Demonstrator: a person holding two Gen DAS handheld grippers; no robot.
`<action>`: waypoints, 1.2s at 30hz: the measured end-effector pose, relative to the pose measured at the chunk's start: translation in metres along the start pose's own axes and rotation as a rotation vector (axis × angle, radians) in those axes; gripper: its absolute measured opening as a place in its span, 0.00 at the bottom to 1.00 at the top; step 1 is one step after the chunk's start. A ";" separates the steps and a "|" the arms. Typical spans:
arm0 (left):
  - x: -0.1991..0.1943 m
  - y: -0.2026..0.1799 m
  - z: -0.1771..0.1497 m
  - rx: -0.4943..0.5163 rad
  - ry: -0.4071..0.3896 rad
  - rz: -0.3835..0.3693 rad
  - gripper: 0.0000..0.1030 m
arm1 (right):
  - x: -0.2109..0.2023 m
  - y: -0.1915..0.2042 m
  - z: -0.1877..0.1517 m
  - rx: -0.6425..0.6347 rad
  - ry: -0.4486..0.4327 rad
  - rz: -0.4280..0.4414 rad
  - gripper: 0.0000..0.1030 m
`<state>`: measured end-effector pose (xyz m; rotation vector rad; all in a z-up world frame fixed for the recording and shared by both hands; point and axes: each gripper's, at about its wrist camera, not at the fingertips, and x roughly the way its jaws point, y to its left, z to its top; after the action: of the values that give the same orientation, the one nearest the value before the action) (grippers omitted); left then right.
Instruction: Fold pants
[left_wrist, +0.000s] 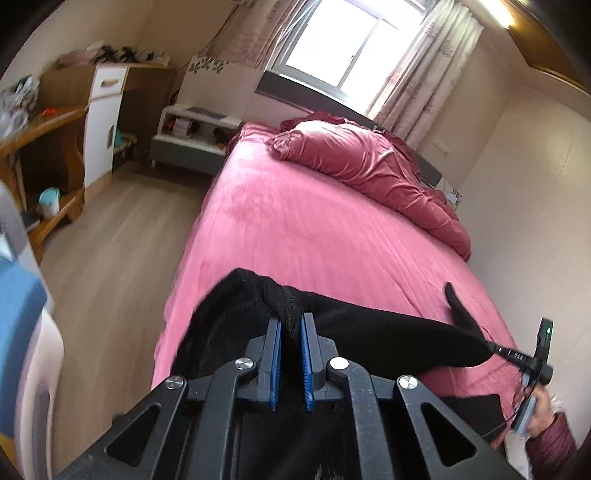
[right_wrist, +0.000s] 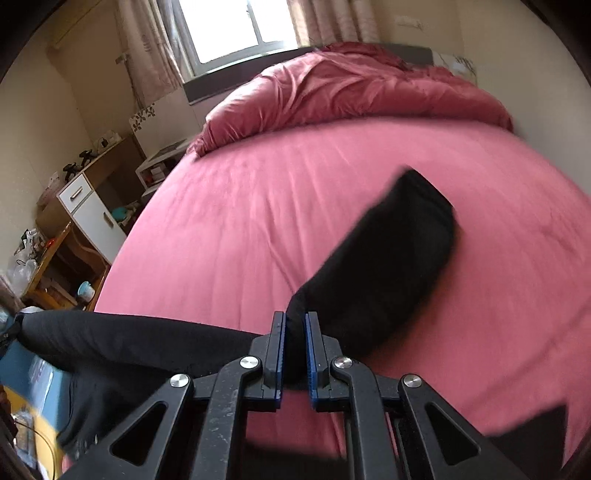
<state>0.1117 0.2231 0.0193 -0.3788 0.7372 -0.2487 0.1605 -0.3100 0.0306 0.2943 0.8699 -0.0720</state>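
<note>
The black pants (left_wrist: 369, 332) are held up over the near end of the pink bed (left_wrist: 295, 221). My left gripper (left_wrist: 292, 320) is shut on a bunched fold of the pants, which stretch taut to the right toward my right gripper, seen from the side at the right edge. In the right wrist view my right gripper (right_wrist: 294, 321) is shut on the pants (right_wrist: 388, 266); one blurred black part swings above the bed (right_wrist: 258, 221), another runs off to the left.
A crumpled dark pink duvet (left_wrist: 369, 162) lies at the bed's head under the window (left_wrist: 351, 40). A wall runs along the bed's right side. Wood floor (left_wrist: 110, 258), a desk with a white cabinet (left_wrist: 103, 122) and a low nightstand (left_wrist: 192, 136) are on the left.
</note>
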 end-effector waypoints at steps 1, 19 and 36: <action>-0.004 0.002 -0.008 -0.011 0.004 0.003 0.09 | -0.006 -0.003 -0.018 0.021 0.009 0.006 0.09; -0.015 0.053 -0.134 -0.209 0.234 0.047 0.09 | -0.015 -0.010 -0.161 0.028 0.169 -0.062 0.09; -0.029 0.100 -0.142 -0.510 0.237 -0.021 0.32 | -0.035 -0.005 -0.180 -0.042 0.225 -0.053 0.10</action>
<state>0.0010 0.2884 -0.1009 -0.8518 1.0315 -0.1227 0.0039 -0.2656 -0.0534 0.2431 1.1011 -0.0708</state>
